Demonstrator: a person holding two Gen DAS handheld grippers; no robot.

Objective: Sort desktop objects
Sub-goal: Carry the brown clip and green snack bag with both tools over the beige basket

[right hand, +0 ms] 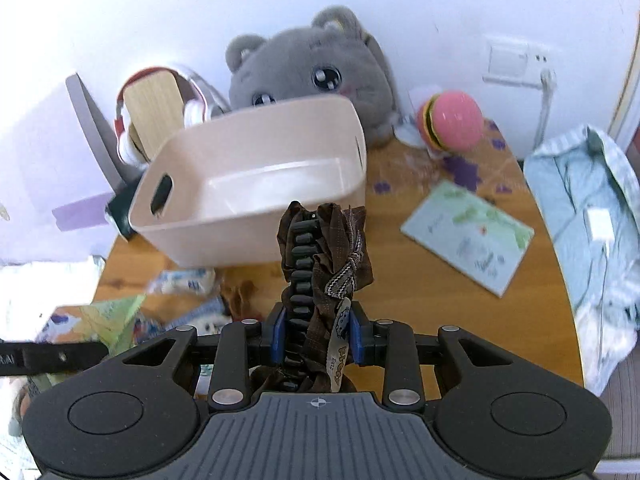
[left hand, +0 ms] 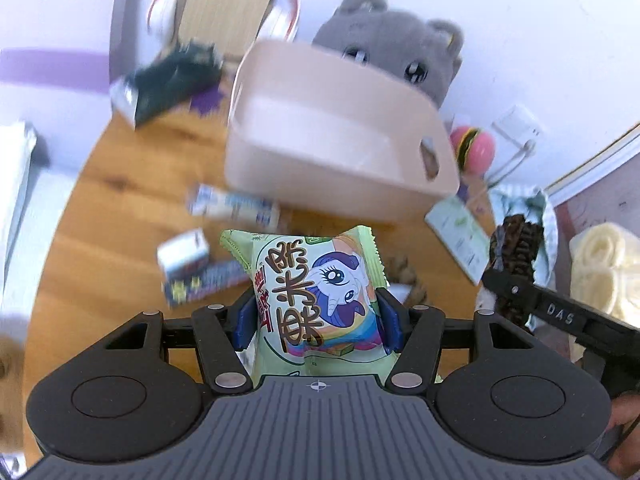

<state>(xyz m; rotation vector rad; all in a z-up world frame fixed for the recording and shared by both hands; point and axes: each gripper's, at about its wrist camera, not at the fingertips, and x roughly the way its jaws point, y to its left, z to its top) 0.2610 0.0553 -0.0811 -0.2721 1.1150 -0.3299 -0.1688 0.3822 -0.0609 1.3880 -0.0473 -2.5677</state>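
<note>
Two handheld grippers hang above a round wooden table (right hand: pixel 420 300), each already carrying something. The left gripper (left hand: pixel 316 316) pinches a pale green snack packet (left hand: pixel 312 292) with a cartoon pony on it, held upright with its long axis running away from the camera. The right gripper (right hand: pixel 318 334) is clamped on a dark brown fabric hair clip (right hand: pixel 324 264), which stands up between the blue pads. An empty beige plastic storage bin (right hand: pixel 256 184) sits straight ahead of both, its open top facing up and its long side running across the view. It lies just beyond the tip of the hair clip, and a little farther beyond the snack packet, so the right hand looks nearer to dropping its load in.
</note>
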